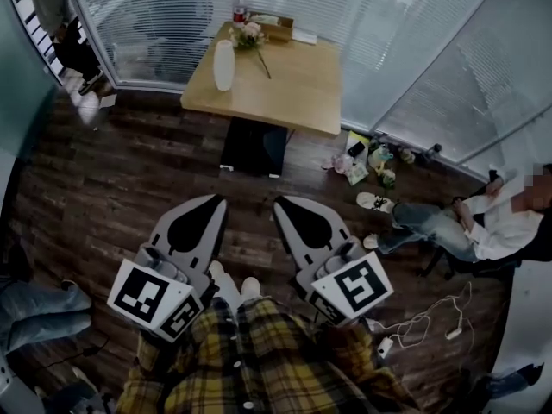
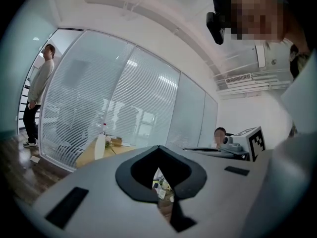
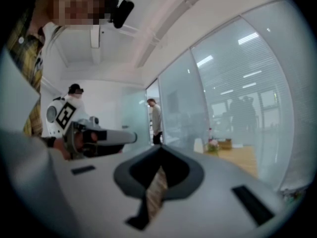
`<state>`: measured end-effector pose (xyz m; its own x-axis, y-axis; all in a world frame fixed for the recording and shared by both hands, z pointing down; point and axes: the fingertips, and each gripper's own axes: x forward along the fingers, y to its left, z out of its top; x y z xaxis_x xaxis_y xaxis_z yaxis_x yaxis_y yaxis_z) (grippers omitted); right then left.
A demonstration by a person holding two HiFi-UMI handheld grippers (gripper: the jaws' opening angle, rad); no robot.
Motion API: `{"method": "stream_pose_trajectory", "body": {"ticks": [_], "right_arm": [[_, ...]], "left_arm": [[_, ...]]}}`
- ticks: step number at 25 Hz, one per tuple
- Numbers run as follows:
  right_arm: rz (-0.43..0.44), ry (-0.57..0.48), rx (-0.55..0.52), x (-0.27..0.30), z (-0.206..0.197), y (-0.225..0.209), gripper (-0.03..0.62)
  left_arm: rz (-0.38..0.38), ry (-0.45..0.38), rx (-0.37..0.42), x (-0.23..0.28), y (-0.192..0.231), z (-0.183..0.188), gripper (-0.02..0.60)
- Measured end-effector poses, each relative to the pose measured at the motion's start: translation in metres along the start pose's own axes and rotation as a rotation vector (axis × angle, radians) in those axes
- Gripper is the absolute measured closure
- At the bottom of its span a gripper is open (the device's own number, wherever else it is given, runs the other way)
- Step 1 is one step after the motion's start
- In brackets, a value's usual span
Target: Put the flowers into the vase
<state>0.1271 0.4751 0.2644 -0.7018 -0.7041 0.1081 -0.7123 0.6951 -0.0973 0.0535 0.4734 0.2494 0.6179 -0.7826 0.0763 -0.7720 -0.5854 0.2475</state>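
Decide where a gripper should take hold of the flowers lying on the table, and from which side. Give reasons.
Probably the stem, near its middle, from above with jaws across it. The flowers lie flat on the table; the blooms sit close to the box and bottle, while the thin stem runs out over bare wood, right of the vase.

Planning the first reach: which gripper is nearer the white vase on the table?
Left, slightly. The left gripper is almost straight below the white vase in the head view; the right gripper sits further right. Both are far off.
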Motion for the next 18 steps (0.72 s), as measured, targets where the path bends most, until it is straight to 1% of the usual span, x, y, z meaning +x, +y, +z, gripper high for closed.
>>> {"method": "stream_pose_trajectory", "body": {"ticks": [5,9,13,18], "right_arm": [[-0.002,0.013,0.025,0.012,-0.007,0.000,0.580],[-0.024,0.024,0.045,0.030,-0.011,-0.008,0.580],[-0.047,0.034,0.060,0.056,-0.011,-0.014,0.580],[-0.085,0.030,0.073,0.099,-0.009,-0.026,0.580]], "left_arm": [[0.003,0.005,-0.012,0.004,0.011,-0.003,0.571],[-0.010,0.016,-0.019,0.014,0.030,-0.003,0.571],[-0.030,0.028,-0.025,0.025,0.058,0.002,0.571],[-0.058,0.029,-0.020,0.042,0.104,0.015,0.571]]}}
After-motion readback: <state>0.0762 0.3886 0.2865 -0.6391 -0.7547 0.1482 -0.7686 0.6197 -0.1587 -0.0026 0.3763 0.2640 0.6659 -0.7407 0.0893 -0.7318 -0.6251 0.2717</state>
